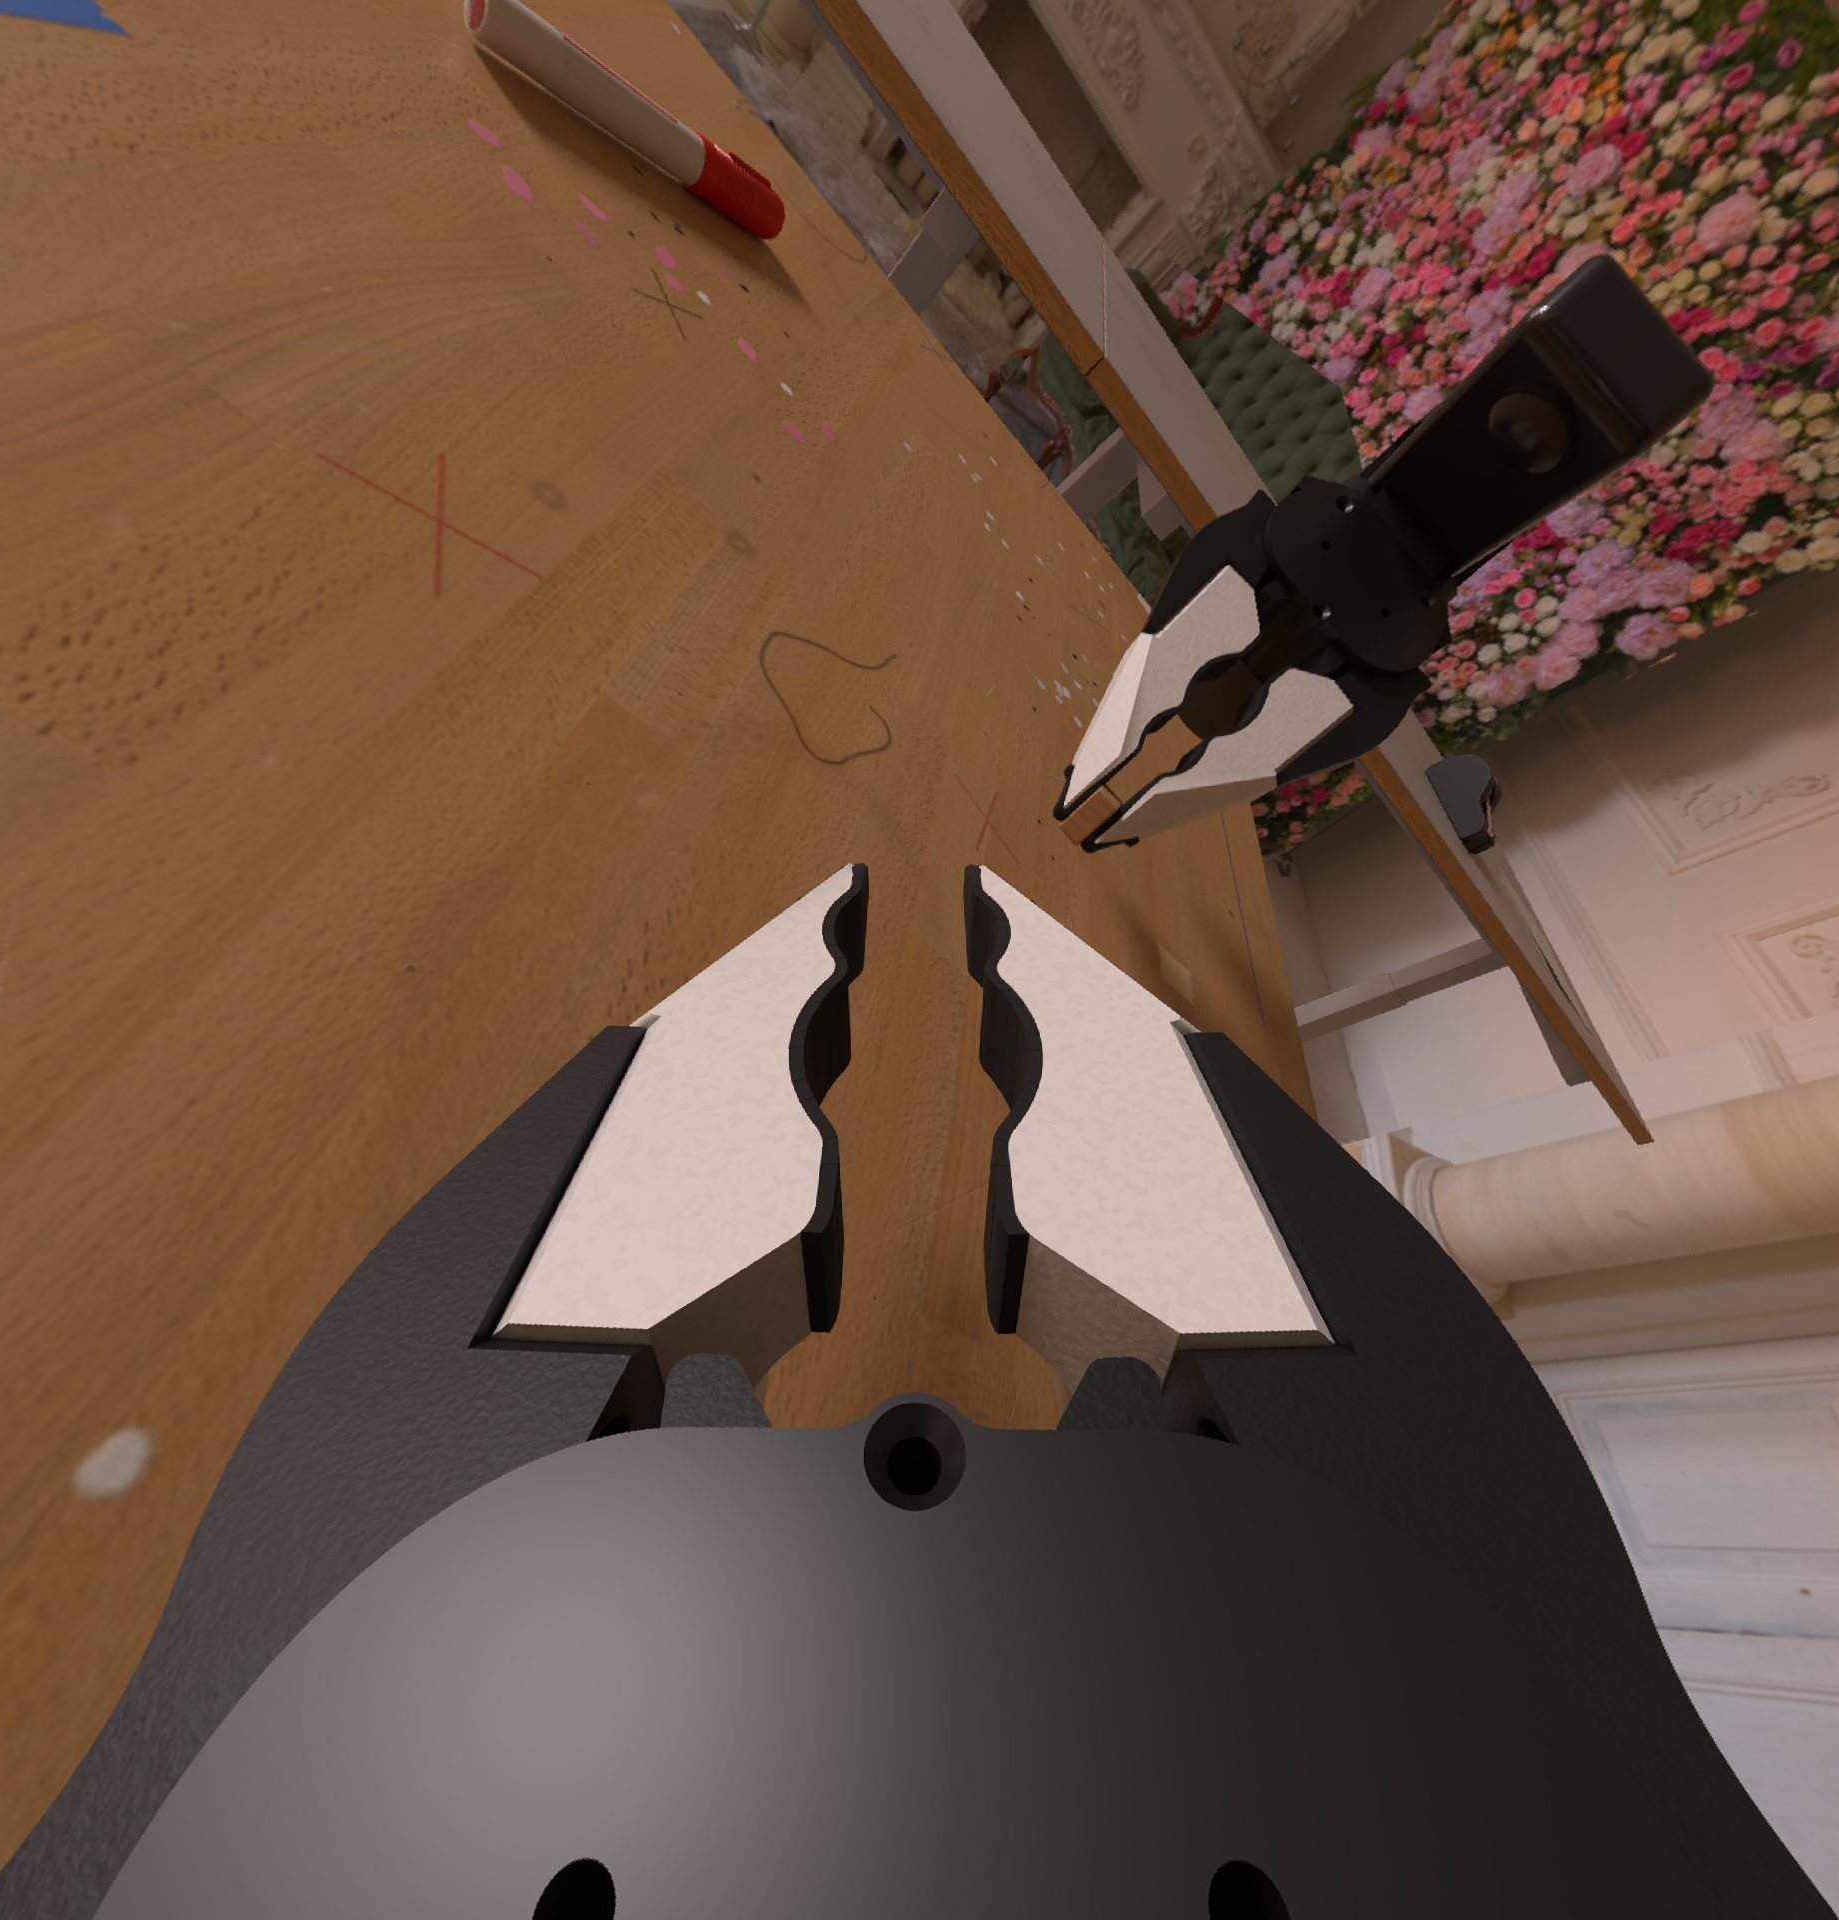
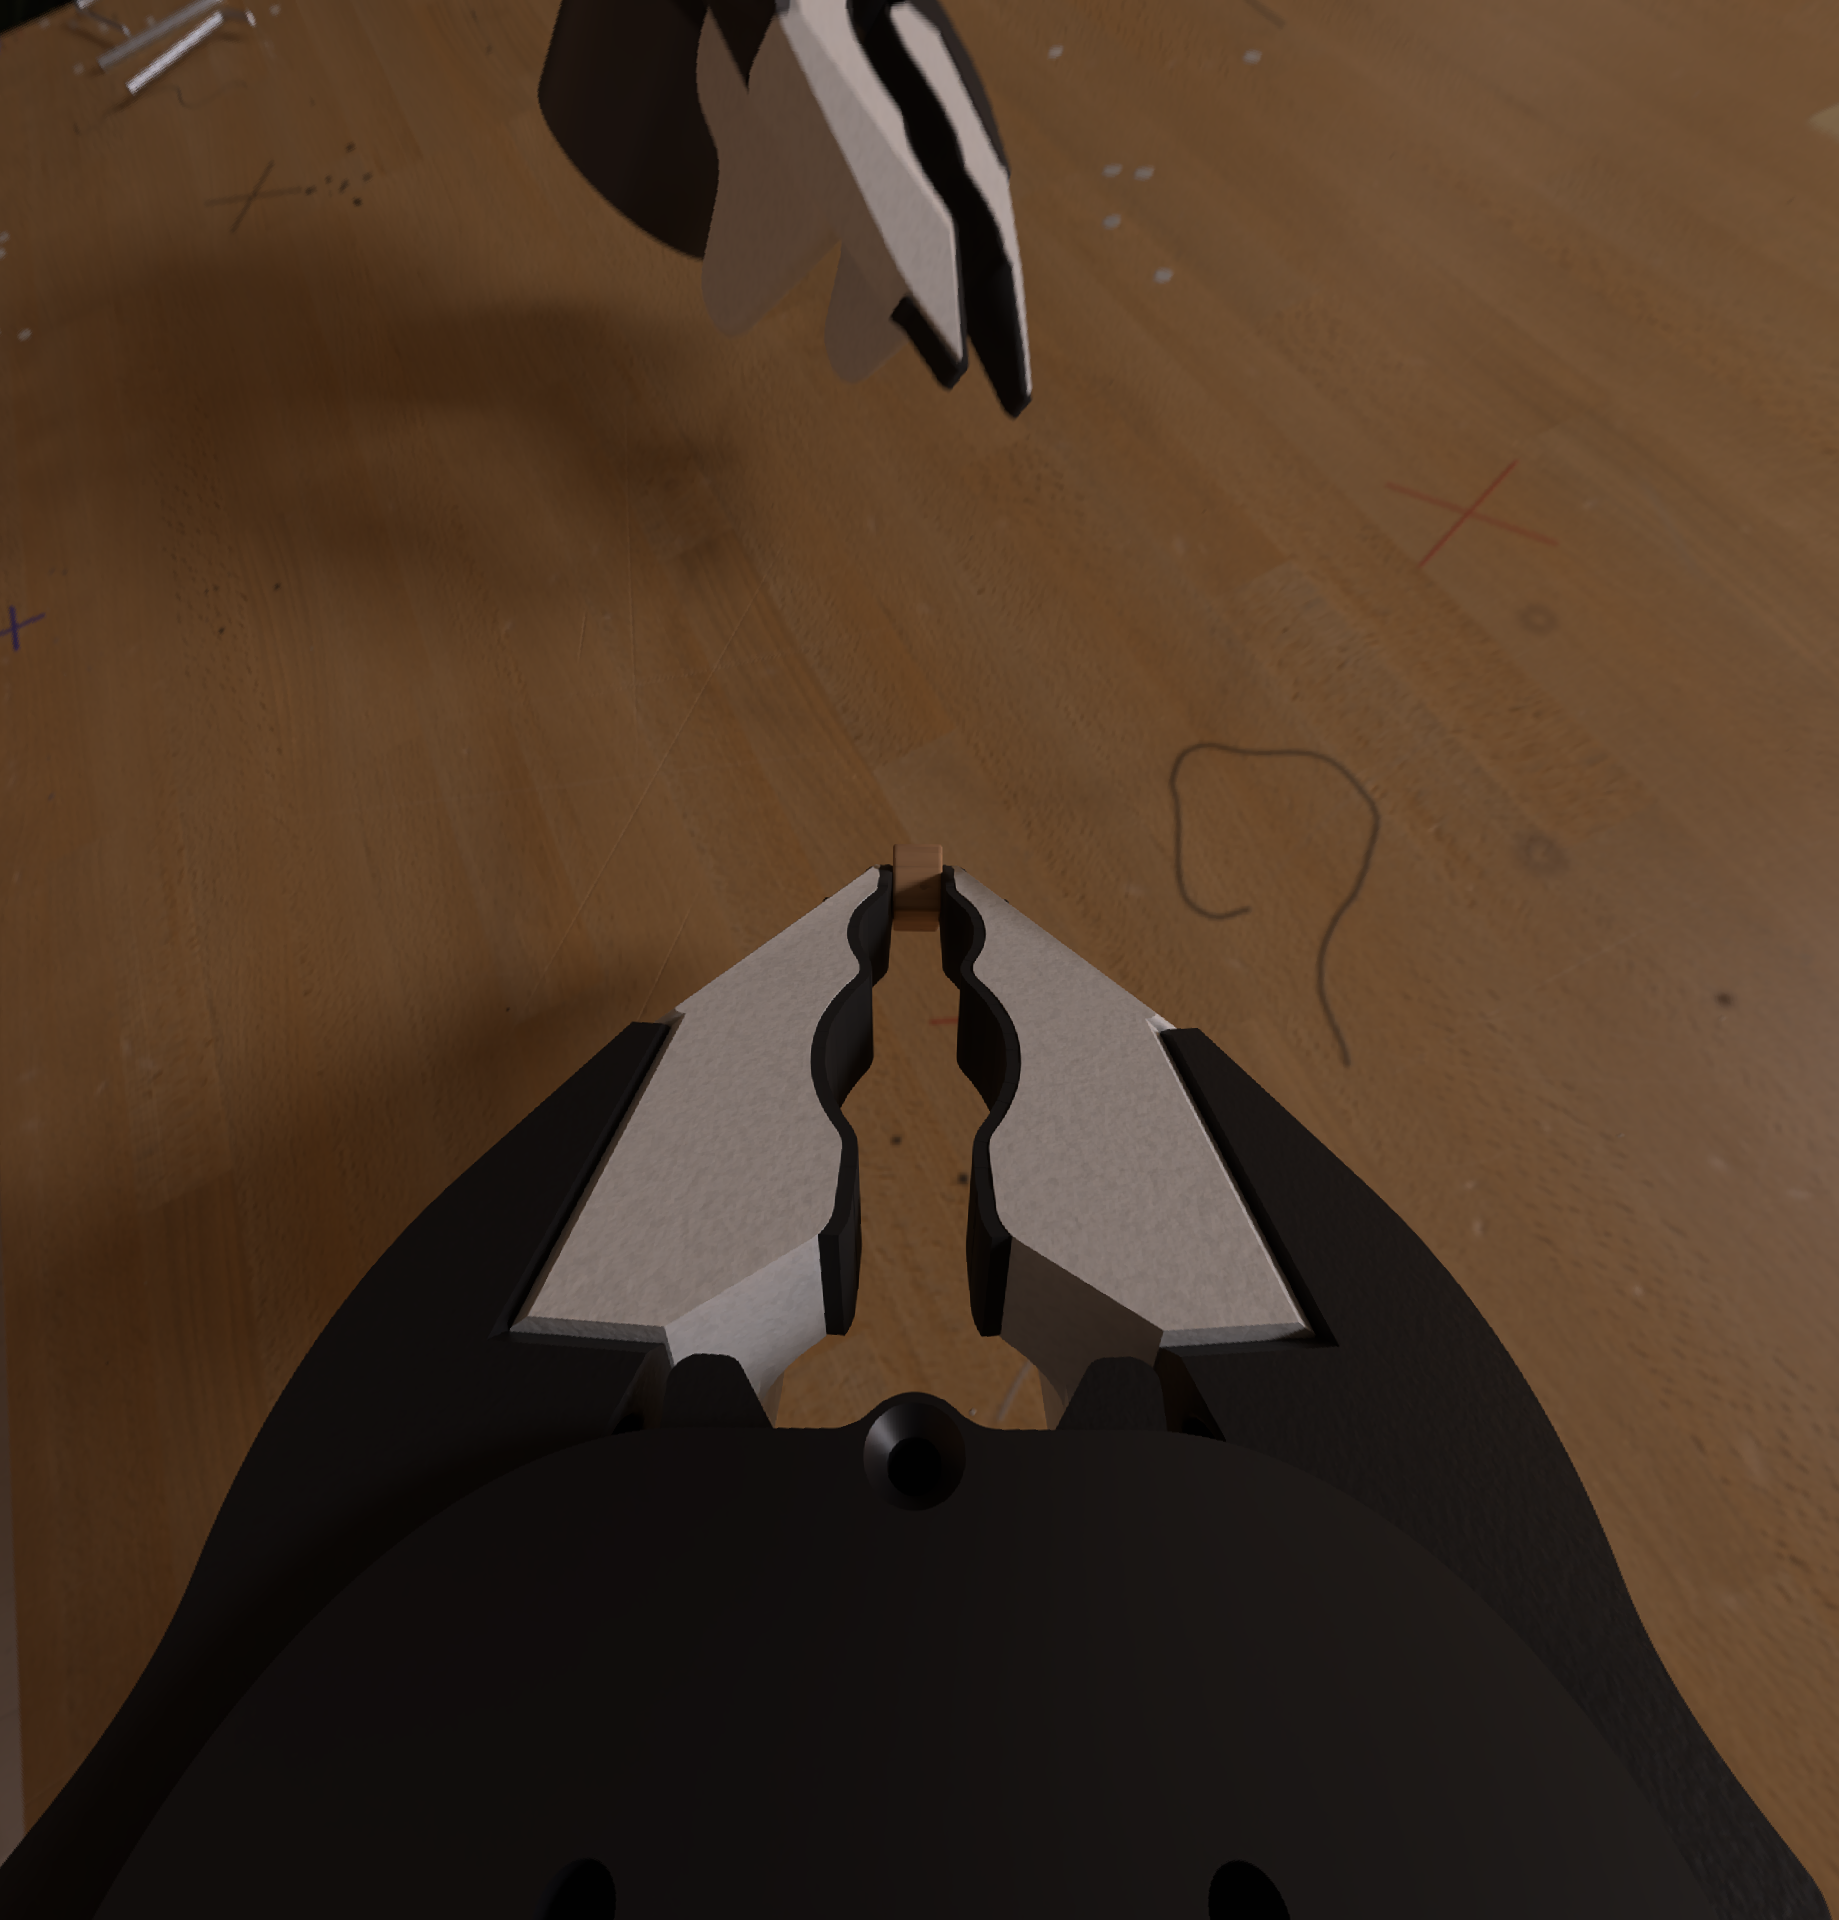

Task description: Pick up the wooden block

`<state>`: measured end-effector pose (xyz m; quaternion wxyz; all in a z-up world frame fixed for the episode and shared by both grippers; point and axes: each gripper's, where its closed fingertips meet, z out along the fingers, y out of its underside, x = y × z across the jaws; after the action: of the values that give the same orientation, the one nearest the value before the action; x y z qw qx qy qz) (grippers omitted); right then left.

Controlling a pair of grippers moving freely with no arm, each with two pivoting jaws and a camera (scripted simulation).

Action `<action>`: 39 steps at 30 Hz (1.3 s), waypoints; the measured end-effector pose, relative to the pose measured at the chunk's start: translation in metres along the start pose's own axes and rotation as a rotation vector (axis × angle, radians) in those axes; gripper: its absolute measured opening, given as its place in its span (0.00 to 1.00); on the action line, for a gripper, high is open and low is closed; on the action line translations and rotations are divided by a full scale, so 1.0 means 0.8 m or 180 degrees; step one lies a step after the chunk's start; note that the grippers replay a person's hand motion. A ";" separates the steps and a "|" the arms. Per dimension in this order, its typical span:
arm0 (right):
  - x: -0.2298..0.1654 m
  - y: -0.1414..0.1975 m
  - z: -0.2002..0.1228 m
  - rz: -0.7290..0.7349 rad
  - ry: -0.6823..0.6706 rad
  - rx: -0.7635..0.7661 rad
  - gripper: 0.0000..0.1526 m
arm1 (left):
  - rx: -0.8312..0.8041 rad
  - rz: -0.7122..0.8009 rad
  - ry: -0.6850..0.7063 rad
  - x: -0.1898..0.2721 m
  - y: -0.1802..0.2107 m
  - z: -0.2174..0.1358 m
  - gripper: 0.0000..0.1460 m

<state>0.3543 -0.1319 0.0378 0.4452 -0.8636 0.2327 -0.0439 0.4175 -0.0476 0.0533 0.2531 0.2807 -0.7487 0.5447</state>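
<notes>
One wooden block (image 2: 917,885) sits pinched between the tips of my right hand-held gripper (image 2: 916,894), whose jaws have narrowed onto its sides. From the left wrist view it looks just clear of the table (image 1: 271,727), though I cannot be sure. I judge the grasp made and the lift barely begun. My left hand-held gripper (image 1: 916,883) hangs nearby, partly parted and holding nothing. A red-capped marker (image 1: 624,114) lies well apart.

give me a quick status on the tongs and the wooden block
Right tongs shut on wooden block at the tips. Left tongs open, empty, above the table. Nothing in the way.
</notes>
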 end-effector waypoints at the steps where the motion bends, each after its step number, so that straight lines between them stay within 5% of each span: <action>1: 0.002 -0.004 -0.001 0.0000 0.0004 0.0042 0.05 | 0.0001 0.0003 -0.0004 0.000 0.000 0.000 0.12; 18: 0.020 -0.017 -0.003 0.0056 -0.0090 0.0247 0.05 | -0.0038 -0.0053 -0.0060 -0.005 0.001 0.001 0.13; 39: 0.018 0.000 -0.002 0.0104 -0.0168 0.0208 0.05 | -0.0376 0.0386 -0.1004 -0.037 0.006 -0.025 0.31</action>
<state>0.3667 -0.1394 0.0369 0.4798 -0.8455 0.2334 -0.0214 0.4369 -0.0231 0.0352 0.1153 0.3017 -0.8253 0.4632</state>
